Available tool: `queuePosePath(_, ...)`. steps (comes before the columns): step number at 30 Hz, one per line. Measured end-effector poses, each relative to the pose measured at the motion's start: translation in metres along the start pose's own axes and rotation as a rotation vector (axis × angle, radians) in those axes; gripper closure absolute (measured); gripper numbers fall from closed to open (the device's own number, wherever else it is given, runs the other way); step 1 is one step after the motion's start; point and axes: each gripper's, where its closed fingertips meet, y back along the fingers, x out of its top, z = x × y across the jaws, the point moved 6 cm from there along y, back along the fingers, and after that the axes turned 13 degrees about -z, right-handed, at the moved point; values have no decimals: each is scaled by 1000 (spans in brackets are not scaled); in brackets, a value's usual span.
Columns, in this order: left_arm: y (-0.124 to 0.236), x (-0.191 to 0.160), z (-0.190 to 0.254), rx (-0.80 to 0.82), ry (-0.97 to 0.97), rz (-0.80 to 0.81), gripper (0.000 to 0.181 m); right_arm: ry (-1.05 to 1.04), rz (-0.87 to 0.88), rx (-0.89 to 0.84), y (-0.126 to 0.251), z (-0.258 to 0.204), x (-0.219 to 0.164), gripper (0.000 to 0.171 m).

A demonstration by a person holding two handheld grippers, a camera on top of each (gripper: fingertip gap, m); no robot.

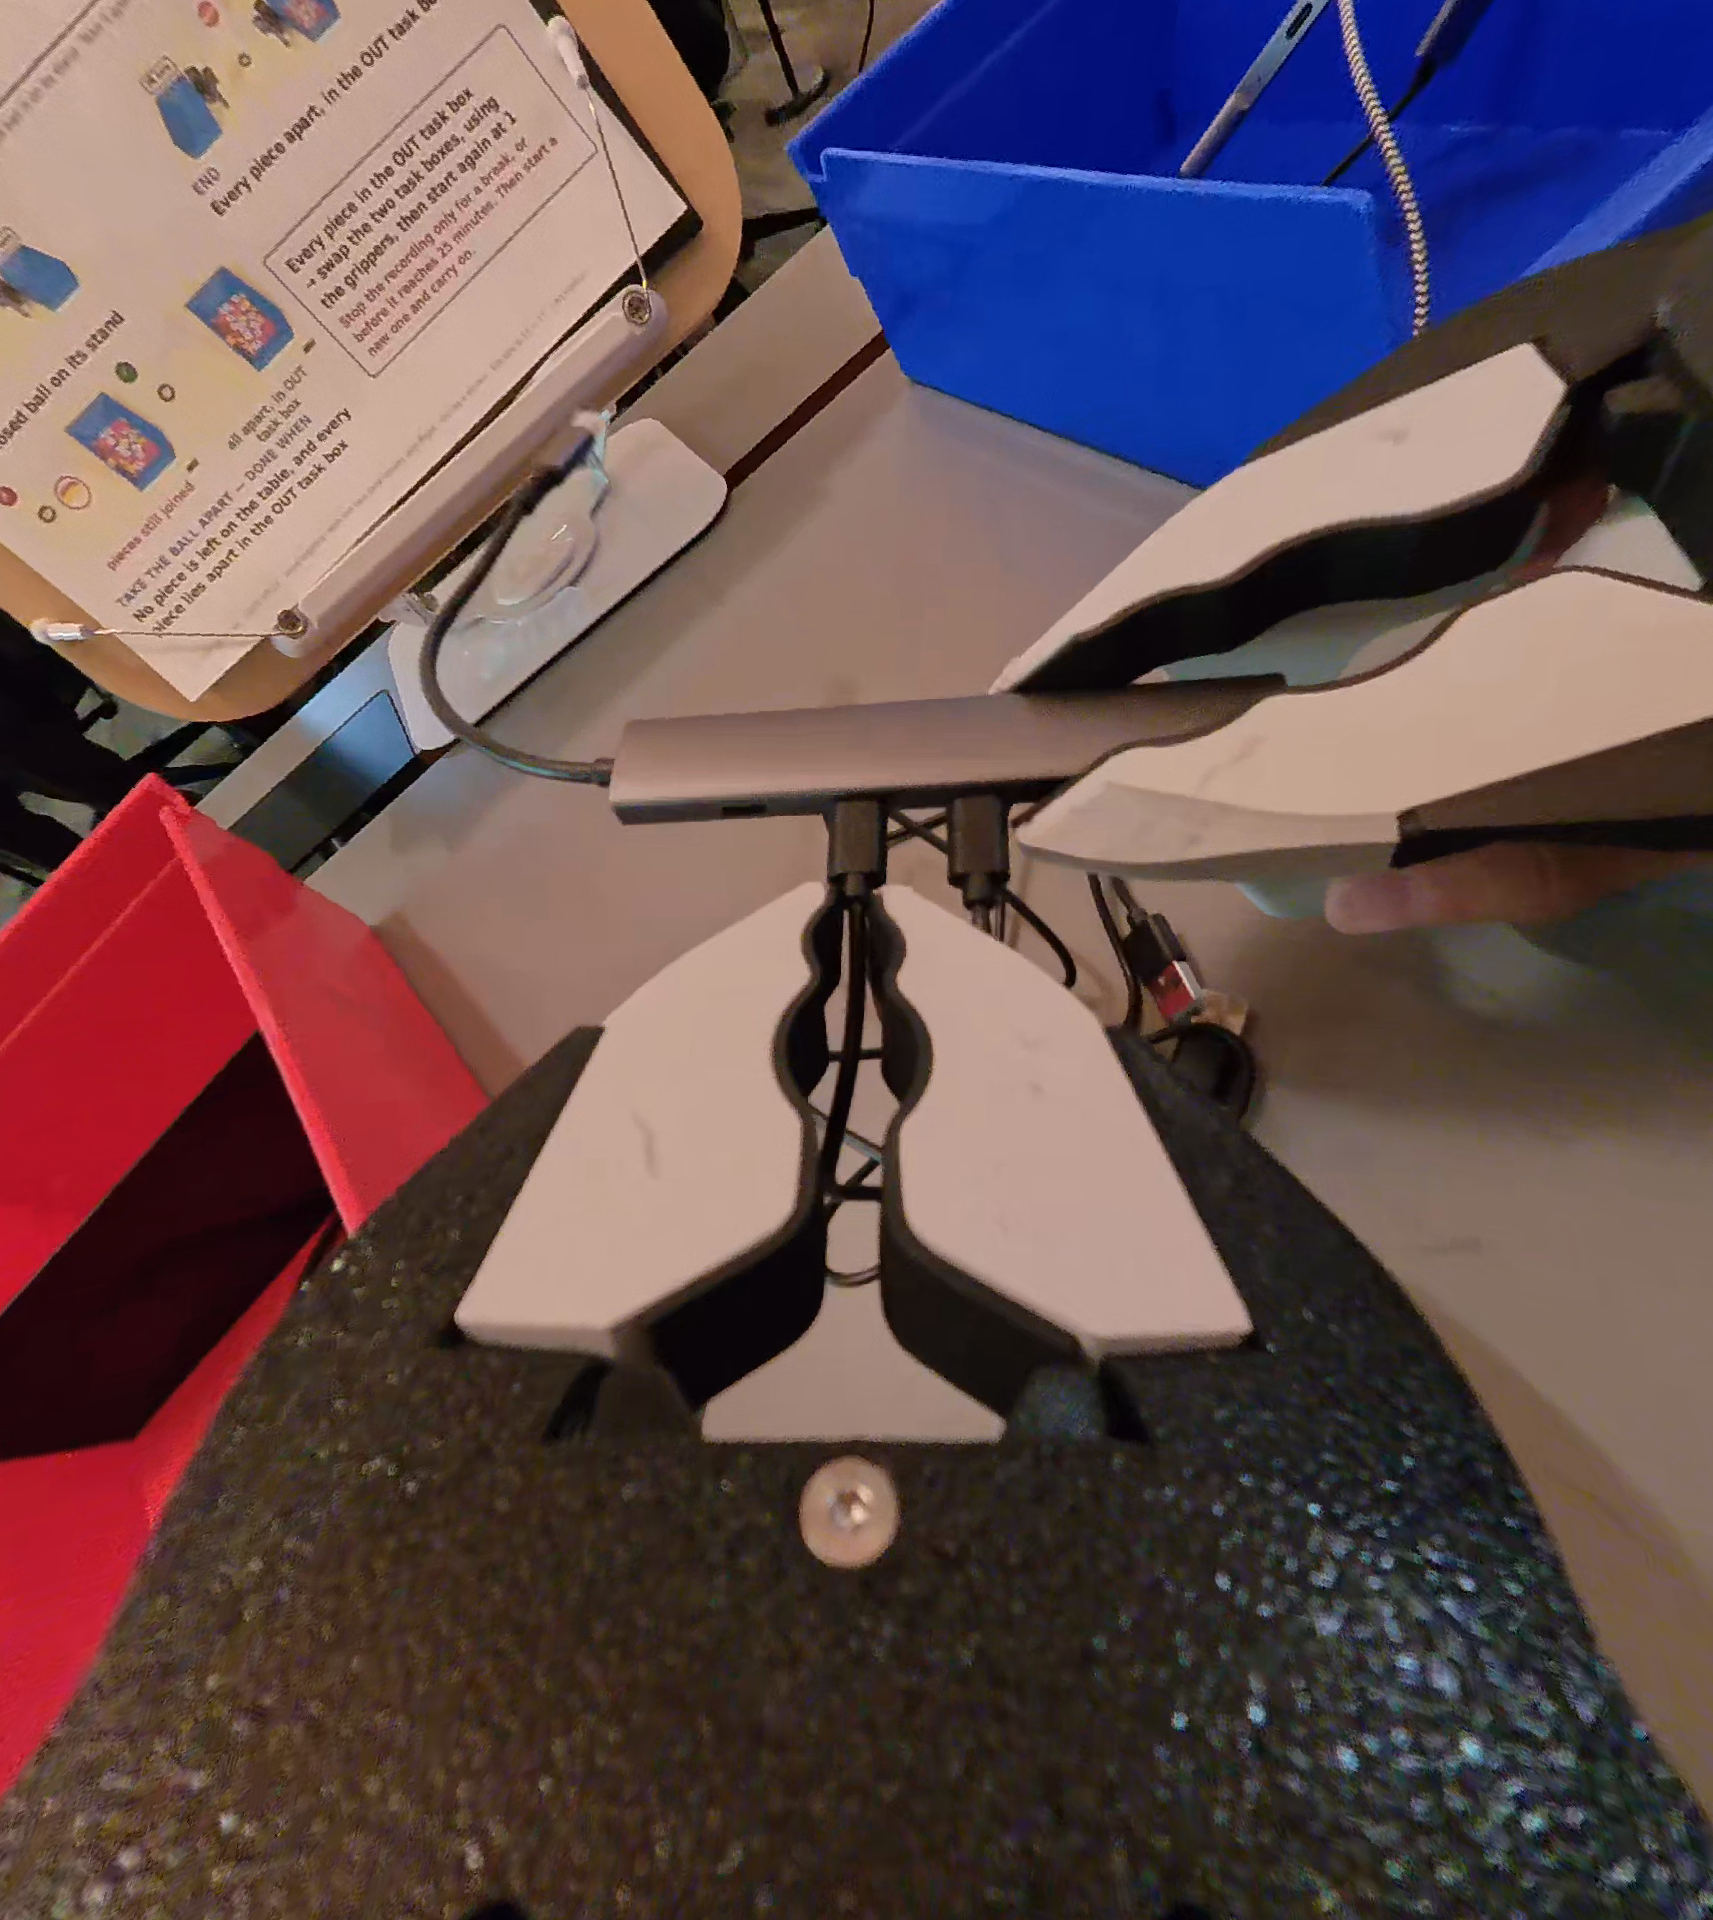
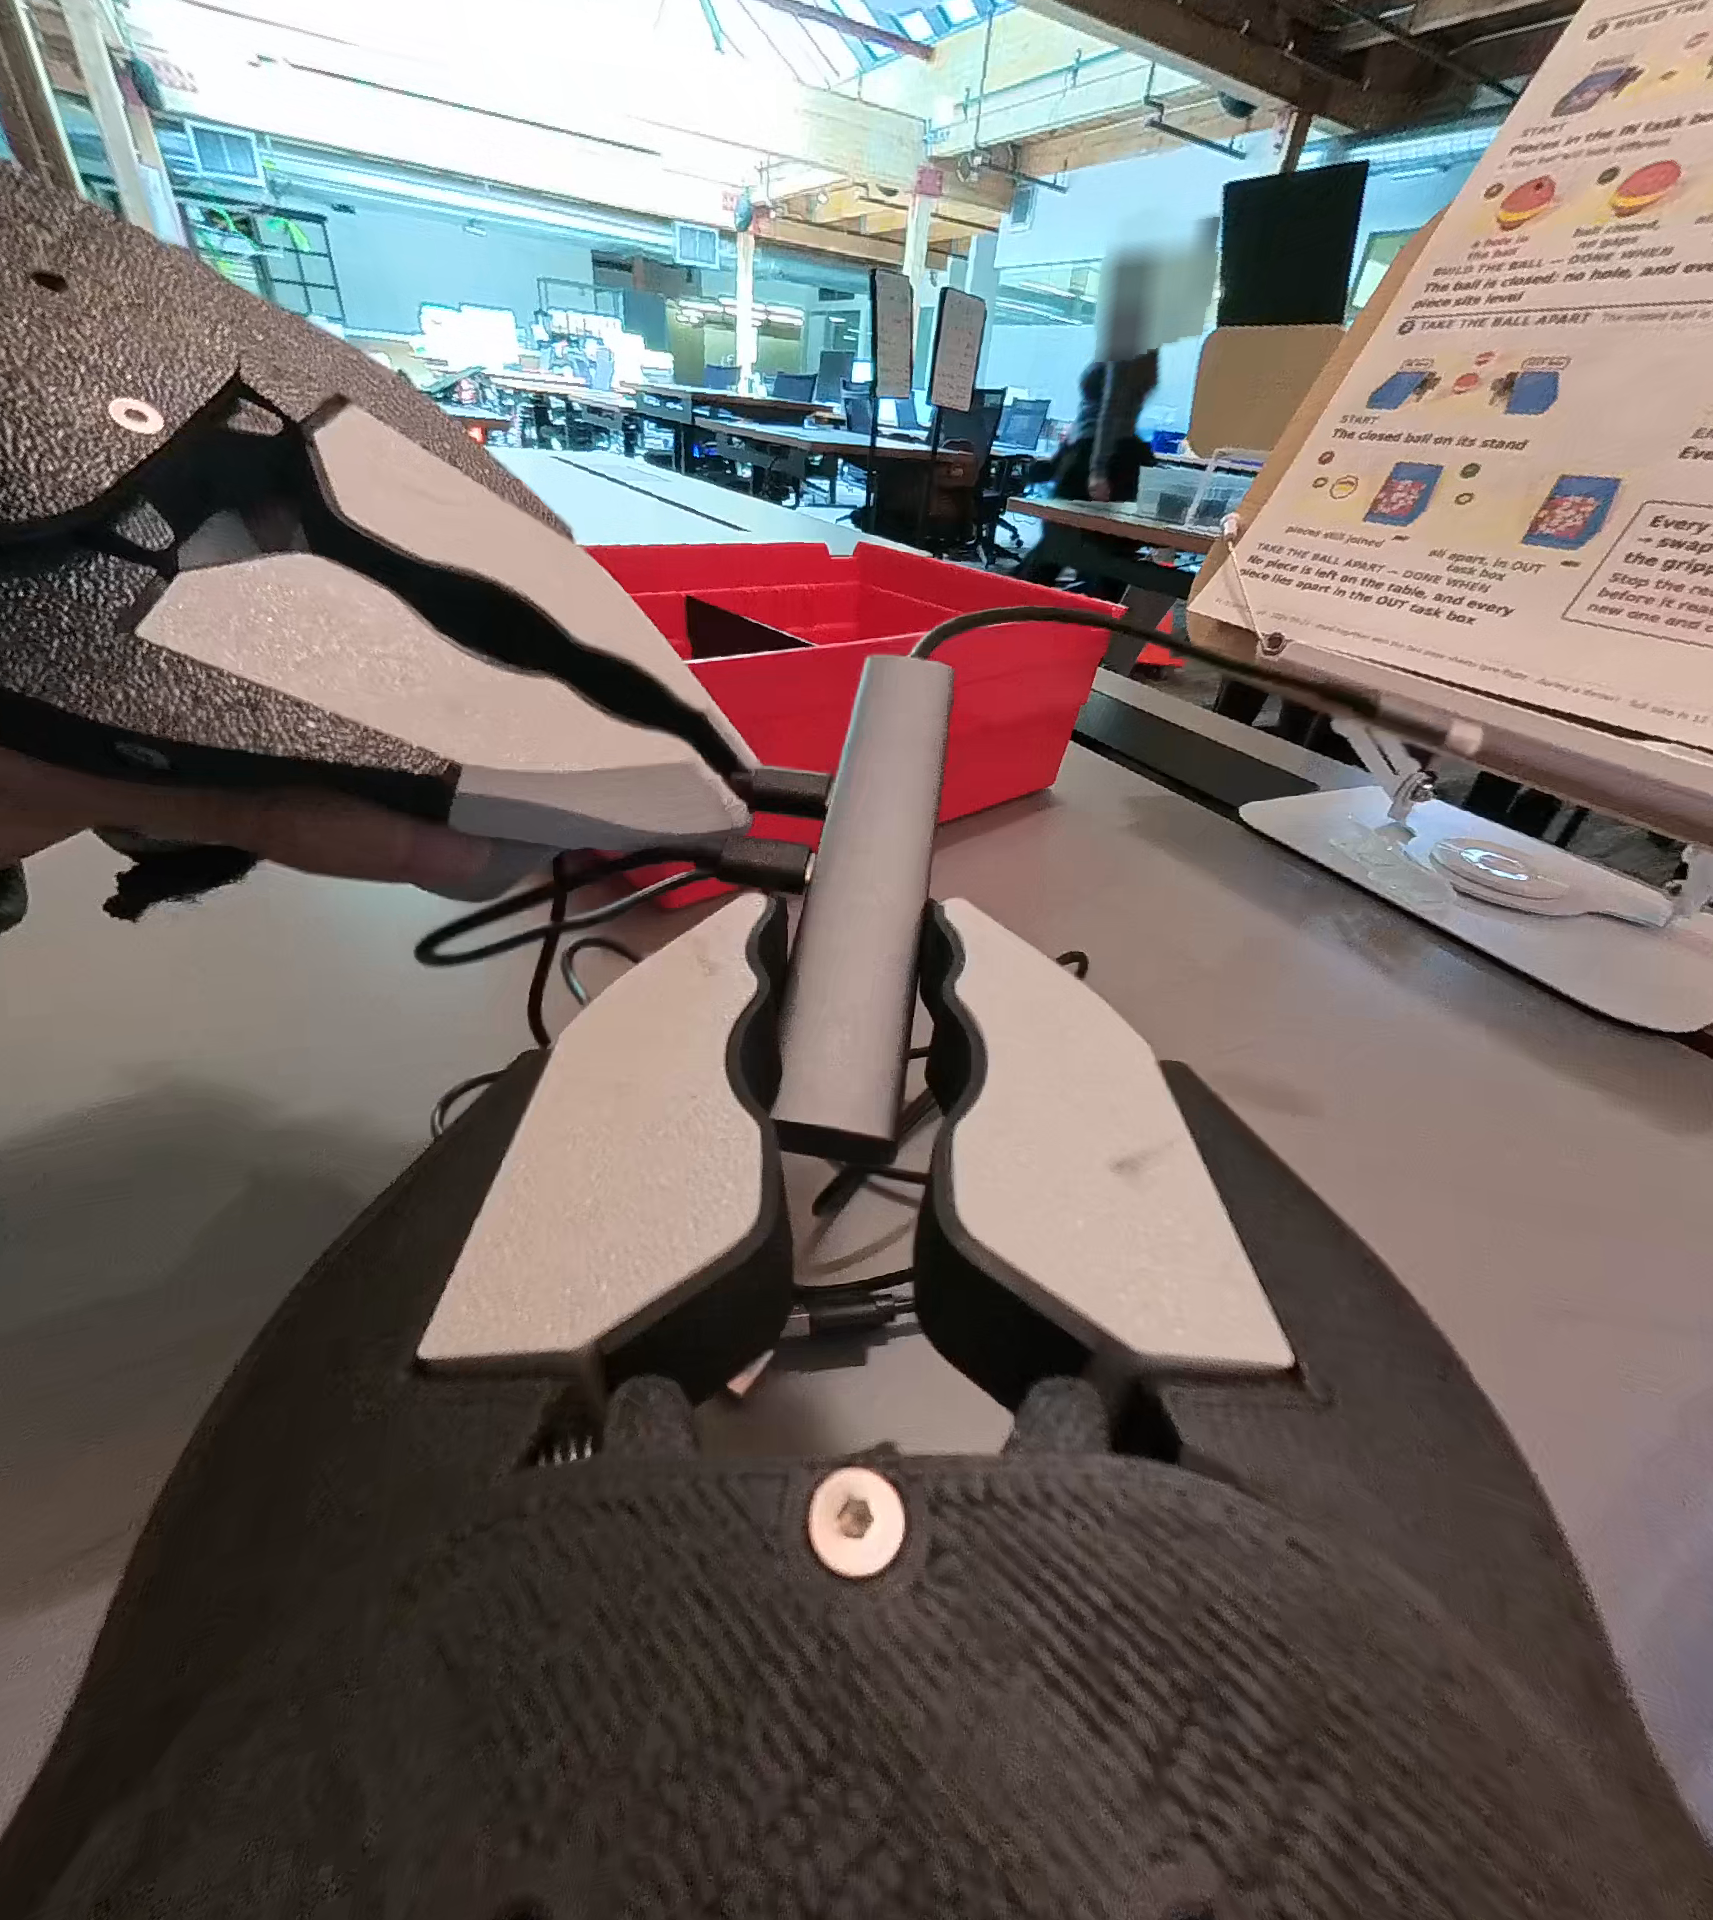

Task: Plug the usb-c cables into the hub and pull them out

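Note:
A slim grey hub [image 1: 831, 753] is held above the table, its own black lead [image 1: 462, 707] curving off to the left. Two black usb-c plugs sit in its side: one [image 1: 854, 831] in front of my left gripper, a second [image 1: 977, 847] beside it. My left gripper [image 1: 852, 896] is shut on the first plug's cable just behind the plug. My right gripper [image 1: 1013, 758] comes in from the right, shut on the hub's end. In the right wrist view the hub [image 2: 862, 831] lies between my right gripper's [image 2: 854, 914] fingers, and the left gripper [image 2: 738, 800] meets the far plug [image 2: 790, 790].
A red bin [image 1: 104, 1039] stands at the left and a blue bin [image 1: 1143, 291] with cables at the back right. An instruction sheet on a stand [image 1: 260, 312] leans over the back. Loose cables and a red-tipped plug [image 1: 1169, 971] lie on the grey table [image 1: 1454, 1143]. Only a small space, under 4 cm, lies between the two pairs of fingers.

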Motion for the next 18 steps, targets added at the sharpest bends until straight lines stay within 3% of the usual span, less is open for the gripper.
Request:
queuePosePath(1,-2,1,1,-12,9,9,177,-11,4,-12,0,2,0,147)
queuePosePath(4,-4,4,-2,-88,88,64,176,-74,15,-18,1,10,0,147)
queuePosePath(5,1,5,-9,-90,115,80,167,-110,12,-46,2,15,-1,147)
queuePosePath(8,21,-4,-59,13,236,81,160,-204,50,-41,8,25,-1,147)
queuePosePath(10,32,-27,-109,117,306,-35,156,-238,71,-32,10,29,-2,147)
queuePosePath(12,34,-56,-150,115,360,-208,150,-251,69,-19,9,30,-2,147)
queuePosePath(18,4,-113,-182,-190,278,-643,152,-175,33,7,4,21,-1,147)
